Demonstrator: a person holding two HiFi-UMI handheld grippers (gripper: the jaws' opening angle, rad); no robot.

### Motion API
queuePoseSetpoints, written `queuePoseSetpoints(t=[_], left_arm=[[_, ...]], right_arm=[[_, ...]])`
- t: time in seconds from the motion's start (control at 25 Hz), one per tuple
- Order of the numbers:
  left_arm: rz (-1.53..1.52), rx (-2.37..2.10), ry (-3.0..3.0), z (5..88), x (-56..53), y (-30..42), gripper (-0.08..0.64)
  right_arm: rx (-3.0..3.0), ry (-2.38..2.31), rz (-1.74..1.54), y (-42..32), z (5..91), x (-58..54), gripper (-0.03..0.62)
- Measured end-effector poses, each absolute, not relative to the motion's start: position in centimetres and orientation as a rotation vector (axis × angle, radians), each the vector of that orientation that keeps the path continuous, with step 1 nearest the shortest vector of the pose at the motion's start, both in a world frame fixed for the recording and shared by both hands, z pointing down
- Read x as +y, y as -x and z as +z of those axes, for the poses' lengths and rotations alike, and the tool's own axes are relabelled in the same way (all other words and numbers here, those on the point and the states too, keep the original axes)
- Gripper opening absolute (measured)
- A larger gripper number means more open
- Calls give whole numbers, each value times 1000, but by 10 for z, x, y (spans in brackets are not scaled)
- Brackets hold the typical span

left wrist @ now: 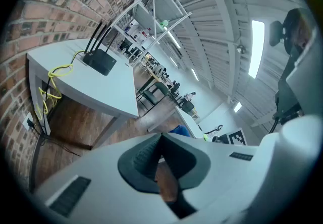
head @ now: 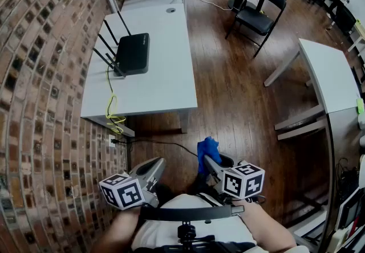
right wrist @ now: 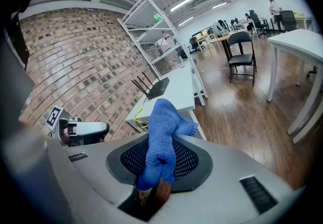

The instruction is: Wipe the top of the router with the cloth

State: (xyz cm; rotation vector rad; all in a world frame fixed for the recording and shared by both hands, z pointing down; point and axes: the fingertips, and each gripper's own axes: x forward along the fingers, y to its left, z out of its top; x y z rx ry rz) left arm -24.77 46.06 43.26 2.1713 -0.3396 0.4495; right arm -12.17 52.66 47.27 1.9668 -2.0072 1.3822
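The right gripper [head: 211, 164] pinches a soft, limp blue knitted cloth [right wrist: 162, 136], bunched; the left gripper [left wrist: 160, 160] is closed, empty. Well ahead of both, the flat black antennaed router [head: 133, 53] on the white worktop [head: 166, 78] looks light, likely to slide

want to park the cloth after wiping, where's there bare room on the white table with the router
The table is bare along its whole length between the router and the edge away from the brick wall, and across the near end beside the yellow cable. Crowded: the strip by the wall, where the antennas and cable lie.
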Motion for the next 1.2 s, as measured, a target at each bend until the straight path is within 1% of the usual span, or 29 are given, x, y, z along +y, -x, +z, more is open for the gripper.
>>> queuePoseSetpoints(t=[0.32, 0.68, 0.92, 1.2], left_arm=[[469, -340, -2199, 432, 471, 161, 28], [499, -319, -2235, 423, 470, 95, 28], [497, -305, -2223, 432, 431, 68, 28], [491, -179, -2211, 436, 362, 2, 28]], right_arm=[[-1981, -2057, 1411, 23, 479, 549, 114], [-1953, -2131, 1435, -46, 481, 557, 115], [-1929, -2149, 1442, -70, 486, 527, 115], [-1859, -2186, 1428, -115, 481, 459, 115]])
